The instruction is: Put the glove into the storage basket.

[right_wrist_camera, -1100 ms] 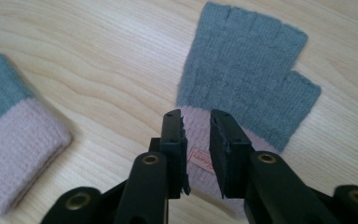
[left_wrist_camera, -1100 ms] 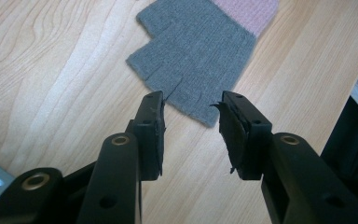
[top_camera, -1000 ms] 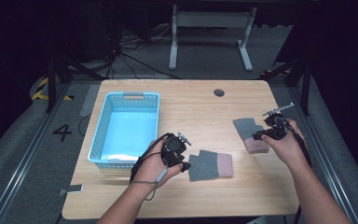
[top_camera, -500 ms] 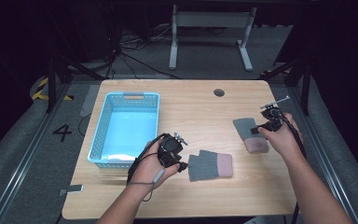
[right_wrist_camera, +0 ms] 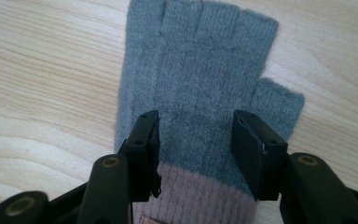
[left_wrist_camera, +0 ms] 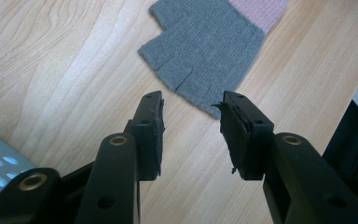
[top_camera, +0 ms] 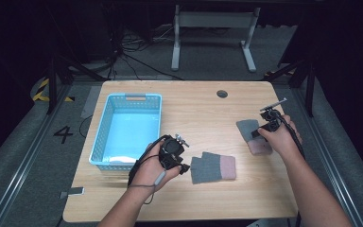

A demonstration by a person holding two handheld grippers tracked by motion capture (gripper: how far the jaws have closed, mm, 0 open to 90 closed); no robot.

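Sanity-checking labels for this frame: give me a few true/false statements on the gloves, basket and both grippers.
1. Both gloves lie flat on the table. True.
2. The blue basket holds a glove. False: it looks empty; the left glove and the right glove lie outside it.
3. The left gripper is shut on a glove. False: its jaws are open, just short of the left glove's finger end.
4. The right gripper is open over the right glove. True.
5. The gloves are grey with pink cuffs. True.
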